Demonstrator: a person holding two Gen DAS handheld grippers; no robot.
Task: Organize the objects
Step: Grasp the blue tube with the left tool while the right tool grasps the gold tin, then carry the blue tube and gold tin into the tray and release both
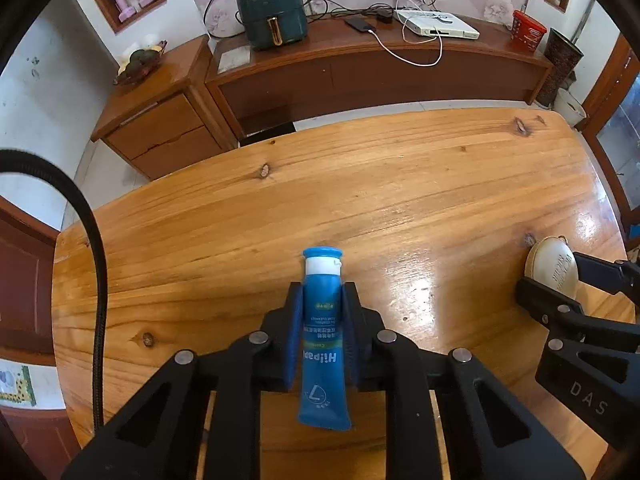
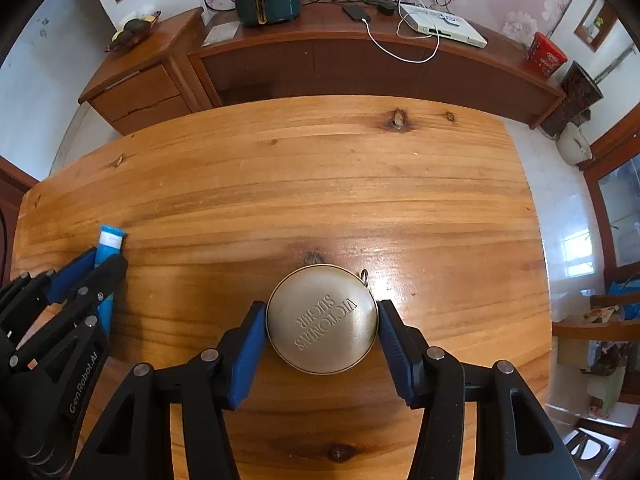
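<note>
A blue tube [image 1: 322, 320] with a white and blue cap lies lengthwise on the wooden table [image 1: 400, 184], cap pointing away from me. My left gripper [image 1: 322, 292] is shut on the tube's body, a blue pad pressed against each side. The same tube [image 2: 110, 240] and left gripper [image 2: 106, 266] show at the left edge of the right wrist view. A round beige compact case [image 2: 322, 320] with embossed lettering lies flat on the table. My right gripper [image 2: 322, 312] is shut on it, pads touching its left and right rim. The case [image 1: 550, 264] also appears at the right of the left wrist view.
Beyond the table's far edge stands a long wooden sideboard [image 1: 380, 68] with a green air fryer [image 1: 272, 12], a white box and cables. A drawer cabinet [image 1: 160, 120] is at the far left. A black cable [image 1: 96, 280] hangs at the left.
</note>
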